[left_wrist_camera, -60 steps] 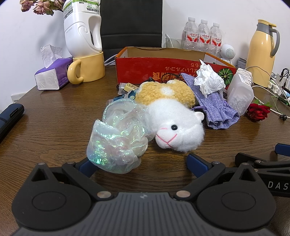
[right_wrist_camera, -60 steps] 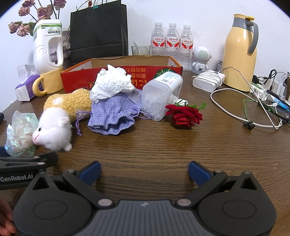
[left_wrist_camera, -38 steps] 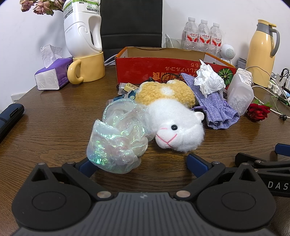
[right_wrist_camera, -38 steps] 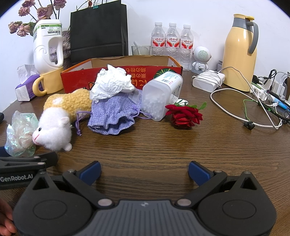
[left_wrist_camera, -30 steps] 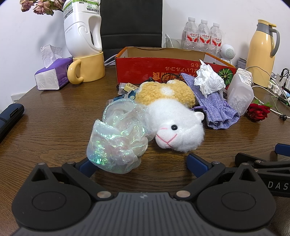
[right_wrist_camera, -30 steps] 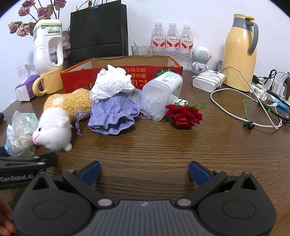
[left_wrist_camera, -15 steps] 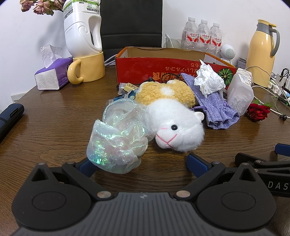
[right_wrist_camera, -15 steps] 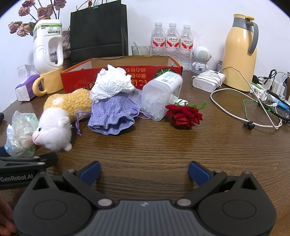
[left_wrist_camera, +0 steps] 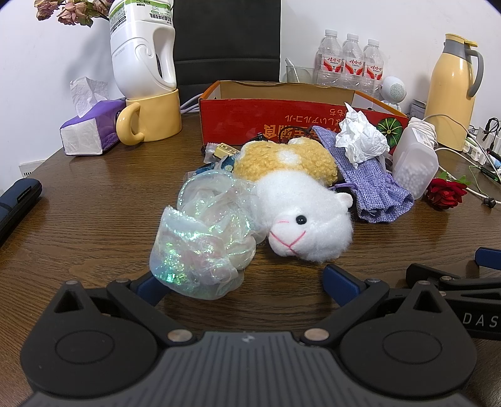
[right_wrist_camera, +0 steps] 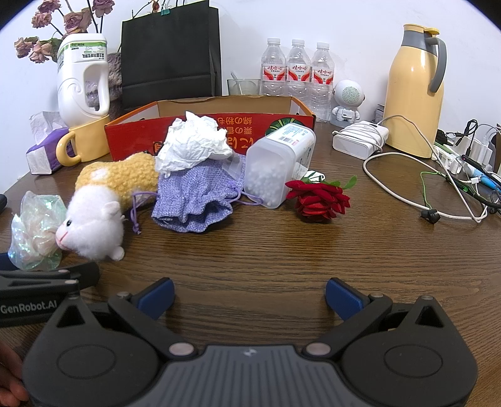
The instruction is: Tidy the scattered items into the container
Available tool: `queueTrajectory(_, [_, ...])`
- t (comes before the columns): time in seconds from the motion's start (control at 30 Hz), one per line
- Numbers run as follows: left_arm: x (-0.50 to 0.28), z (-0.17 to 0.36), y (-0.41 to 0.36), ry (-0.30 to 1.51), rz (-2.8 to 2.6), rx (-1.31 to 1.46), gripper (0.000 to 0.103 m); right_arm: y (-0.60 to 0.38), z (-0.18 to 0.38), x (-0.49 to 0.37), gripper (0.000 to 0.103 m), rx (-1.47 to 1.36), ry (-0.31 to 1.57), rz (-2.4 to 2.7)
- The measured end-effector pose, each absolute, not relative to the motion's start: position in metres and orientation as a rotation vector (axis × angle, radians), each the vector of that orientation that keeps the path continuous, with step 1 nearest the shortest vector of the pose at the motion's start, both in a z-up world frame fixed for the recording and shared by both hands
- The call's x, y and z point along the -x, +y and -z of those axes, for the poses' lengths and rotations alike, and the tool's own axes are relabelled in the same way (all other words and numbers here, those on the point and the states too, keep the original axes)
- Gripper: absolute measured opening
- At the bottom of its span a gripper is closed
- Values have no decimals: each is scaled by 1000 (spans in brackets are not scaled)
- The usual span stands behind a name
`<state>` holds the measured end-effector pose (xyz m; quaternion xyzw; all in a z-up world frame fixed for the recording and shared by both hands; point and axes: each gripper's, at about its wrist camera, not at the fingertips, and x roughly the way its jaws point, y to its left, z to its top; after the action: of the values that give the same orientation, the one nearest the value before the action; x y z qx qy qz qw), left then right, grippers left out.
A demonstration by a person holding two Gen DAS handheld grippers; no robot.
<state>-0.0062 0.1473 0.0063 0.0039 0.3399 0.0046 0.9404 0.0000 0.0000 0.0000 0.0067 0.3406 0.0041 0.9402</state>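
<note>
white wall (right_wrist_camera: 360,18), dark wooden table (right_wrist_camera: 281,244)

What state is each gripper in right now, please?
Left gripper: open, holding nothing; the iridescent wrap lies by its left finger.
Right gripper: open, empty, over bare table.

Box (right_wrist_camera: 200,137) at rear; plush toy (right_wrist_camera: 103,200), pouch (right_wrist_camera: 194,197), jar (right_wrist_camera: 278,162) in front, L to R; tissue (right_wrist_camera: 194,144) on pouch.

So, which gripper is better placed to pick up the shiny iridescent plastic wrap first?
Left, probably. The left gripper is open, and the shiny iridescent plastic wrap lies just ahead, against its left finger. The right gripper, also open, faces bare wooden table; there the wrap is far off to its left.
</note>
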Motion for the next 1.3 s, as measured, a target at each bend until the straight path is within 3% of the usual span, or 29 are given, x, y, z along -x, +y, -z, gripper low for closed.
queueTrajectory(1.3, [7, -6, 148, 691, -31, -11, 103, 1, 0, 0, 103, -17, 693, -4])
